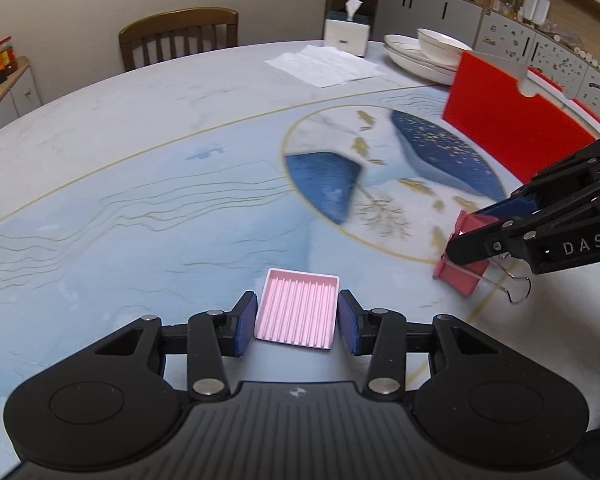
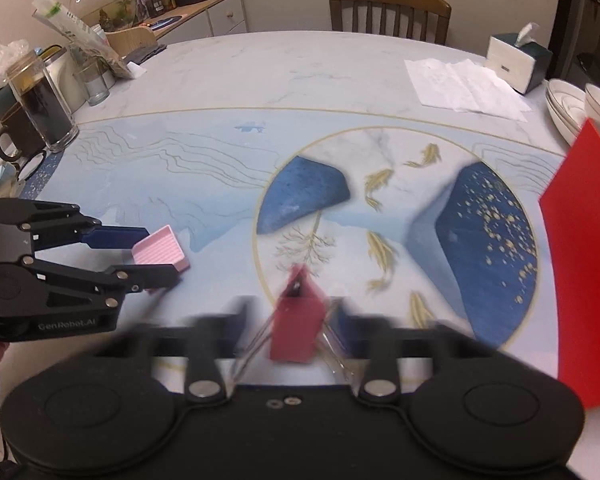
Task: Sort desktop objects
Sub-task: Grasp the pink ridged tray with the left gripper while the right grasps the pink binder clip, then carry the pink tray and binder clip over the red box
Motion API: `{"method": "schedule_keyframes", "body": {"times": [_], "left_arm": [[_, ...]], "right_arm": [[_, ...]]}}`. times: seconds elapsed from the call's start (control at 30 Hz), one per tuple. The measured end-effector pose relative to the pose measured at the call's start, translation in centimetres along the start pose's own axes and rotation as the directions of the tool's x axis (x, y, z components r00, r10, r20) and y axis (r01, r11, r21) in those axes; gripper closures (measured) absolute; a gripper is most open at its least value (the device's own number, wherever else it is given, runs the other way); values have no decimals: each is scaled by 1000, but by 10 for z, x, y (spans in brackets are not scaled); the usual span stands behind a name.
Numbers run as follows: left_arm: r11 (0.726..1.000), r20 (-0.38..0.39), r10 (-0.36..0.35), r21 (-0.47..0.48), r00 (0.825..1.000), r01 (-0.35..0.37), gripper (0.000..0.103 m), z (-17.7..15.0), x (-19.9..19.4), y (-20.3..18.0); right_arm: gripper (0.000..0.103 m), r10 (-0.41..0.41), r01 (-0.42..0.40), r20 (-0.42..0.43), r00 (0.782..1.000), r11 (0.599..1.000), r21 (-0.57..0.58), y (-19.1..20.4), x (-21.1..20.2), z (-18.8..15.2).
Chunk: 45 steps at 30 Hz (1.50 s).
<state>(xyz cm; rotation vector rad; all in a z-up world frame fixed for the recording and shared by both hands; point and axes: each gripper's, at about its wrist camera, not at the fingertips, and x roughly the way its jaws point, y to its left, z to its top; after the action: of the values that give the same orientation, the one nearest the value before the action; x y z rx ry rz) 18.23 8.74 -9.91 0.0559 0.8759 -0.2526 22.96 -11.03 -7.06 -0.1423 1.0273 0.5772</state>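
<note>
A big round table (image 1: pixel 140 184) with painted fish and blue rocks is filling both views, with a wooden chair (image 1: pixel 179 34) waiting at twelve o'clock.

The left gripper (image 1: pixel 297 322) is pinching a little pink ridged tray (image 1: pixel 298 310) by its two sides. The right gripper (image 2: pixel 296 320) is squeezing shut on a pink binder clip (image 2: pixel 298 320), at about three o'clock from the tray.

The clip's wire handles are sticking out loose, so the clip could be twisting or slipping in such a small pinch. The tray is being held only at its edges and could tip.

The left view is showing the clip's wire loops sharply. The right view is blurry there, but it is showing jars (image 2: pixel 46 108) at nine o'clock. A red folder stand (image 1: pixel 512 128) is standing at two o'clock.
</note>
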Motion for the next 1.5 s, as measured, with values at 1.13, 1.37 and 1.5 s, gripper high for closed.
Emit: {"method": "schedule_keyframes", "body": {"times": [1.13, 1.37, 1.5], "left_arm": [[983, 150, -166, 109, 975, 151, 61, 103, -37, -160], [972, 175, -205, 148, 963, 180, 61, 128, -30, -196], [968, 184, -218, 170, 959, 187, 61, 139, -25, -216]], "right_arm": [[80, 2, -23, 200, 980, 995, 99, -118, -138, -14], [80, -34, 3, 247, 968, 992, 125, -155, -160, -14], [80, -50, 16, 263, 964, 991, 133, -176, -168, -16]]}}
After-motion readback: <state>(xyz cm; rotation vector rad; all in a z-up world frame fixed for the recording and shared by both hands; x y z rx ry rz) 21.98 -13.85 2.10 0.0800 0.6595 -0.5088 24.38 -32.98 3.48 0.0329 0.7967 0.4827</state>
